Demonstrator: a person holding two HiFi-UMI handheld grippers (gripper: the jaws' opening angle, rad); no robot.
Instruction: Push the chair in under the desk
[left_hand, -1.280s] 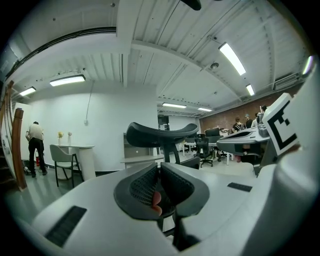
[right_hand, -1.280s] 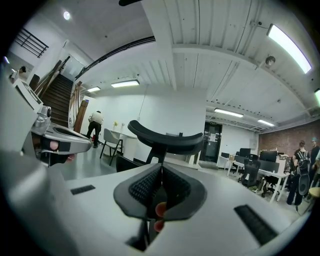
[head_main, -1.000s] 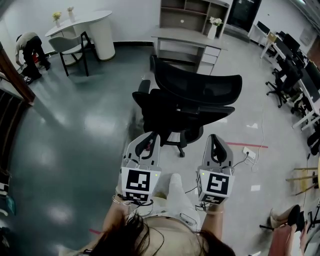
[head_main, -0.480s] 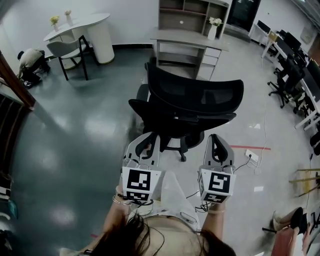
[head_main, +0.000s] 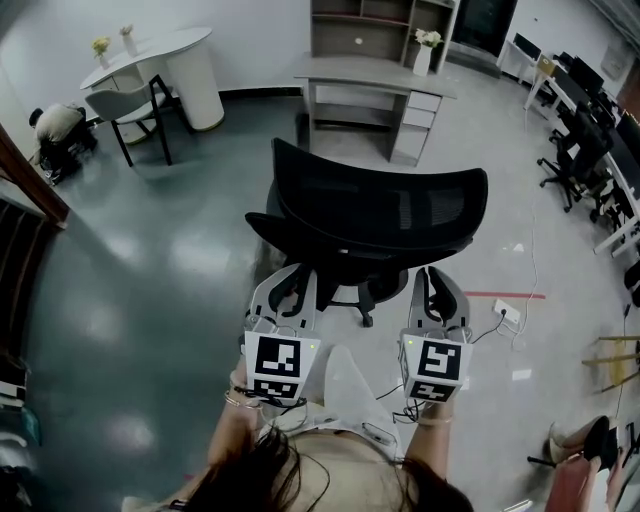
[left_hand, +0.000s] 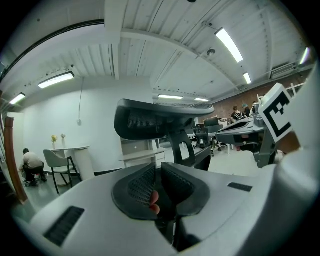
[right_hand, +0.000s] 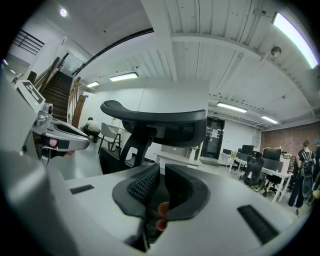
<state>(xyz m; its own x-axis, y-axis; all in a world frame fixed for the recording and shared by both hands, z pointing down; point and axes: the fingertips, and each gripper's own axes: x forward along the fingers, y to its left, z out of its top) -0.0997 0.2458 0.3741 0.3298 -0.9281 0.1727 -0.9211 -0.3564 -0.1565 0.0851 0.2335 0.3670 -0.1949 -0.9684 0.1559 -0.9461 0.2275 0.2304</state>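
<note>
Left gripper, right gripper both shut, empty, behind office chair; chair rolled nearer desk, still well short.

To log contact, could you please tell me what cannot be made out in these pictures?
Head view: whether the left claw and right claw touch the chair; their tips merge with its dark backrest.
Head view: most of the chair's base, under its seat.
Gripper views: the desk legs, behind each gripper's body.
</note>
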